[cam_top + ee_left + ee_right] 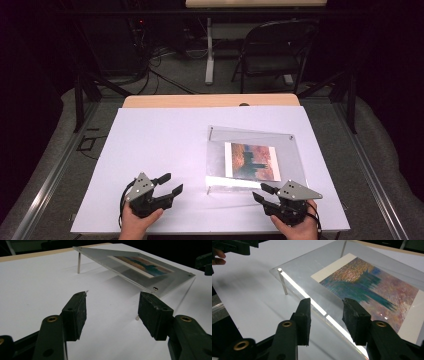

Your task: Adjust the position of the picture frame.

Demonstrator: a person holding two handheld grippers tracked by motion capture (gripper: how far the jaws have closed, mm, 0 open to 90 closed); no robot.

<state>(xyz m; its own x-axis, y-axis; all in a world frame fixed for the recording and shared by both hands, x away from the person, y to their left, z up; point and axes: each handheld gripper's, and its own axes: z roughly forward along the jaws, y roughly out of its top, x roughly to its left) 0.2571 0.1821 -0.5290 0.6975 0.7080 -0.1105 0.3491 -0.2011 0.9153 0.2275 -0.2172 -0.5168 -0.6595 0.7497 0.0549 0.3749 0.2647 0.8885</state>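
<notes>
A clear acrylic frame (252, 155) holding a painted picture (251, 161) stands on short metal pegs (79, 262) on the white sheet (160, 150) covering the counter, right of centre. The right gripper (262, 193) sits at its near edge with fingers (355, 315) apart, empty. The left gripper (170, 183) rests well apart to the left, fingers apart, holding nothing.
</notes>
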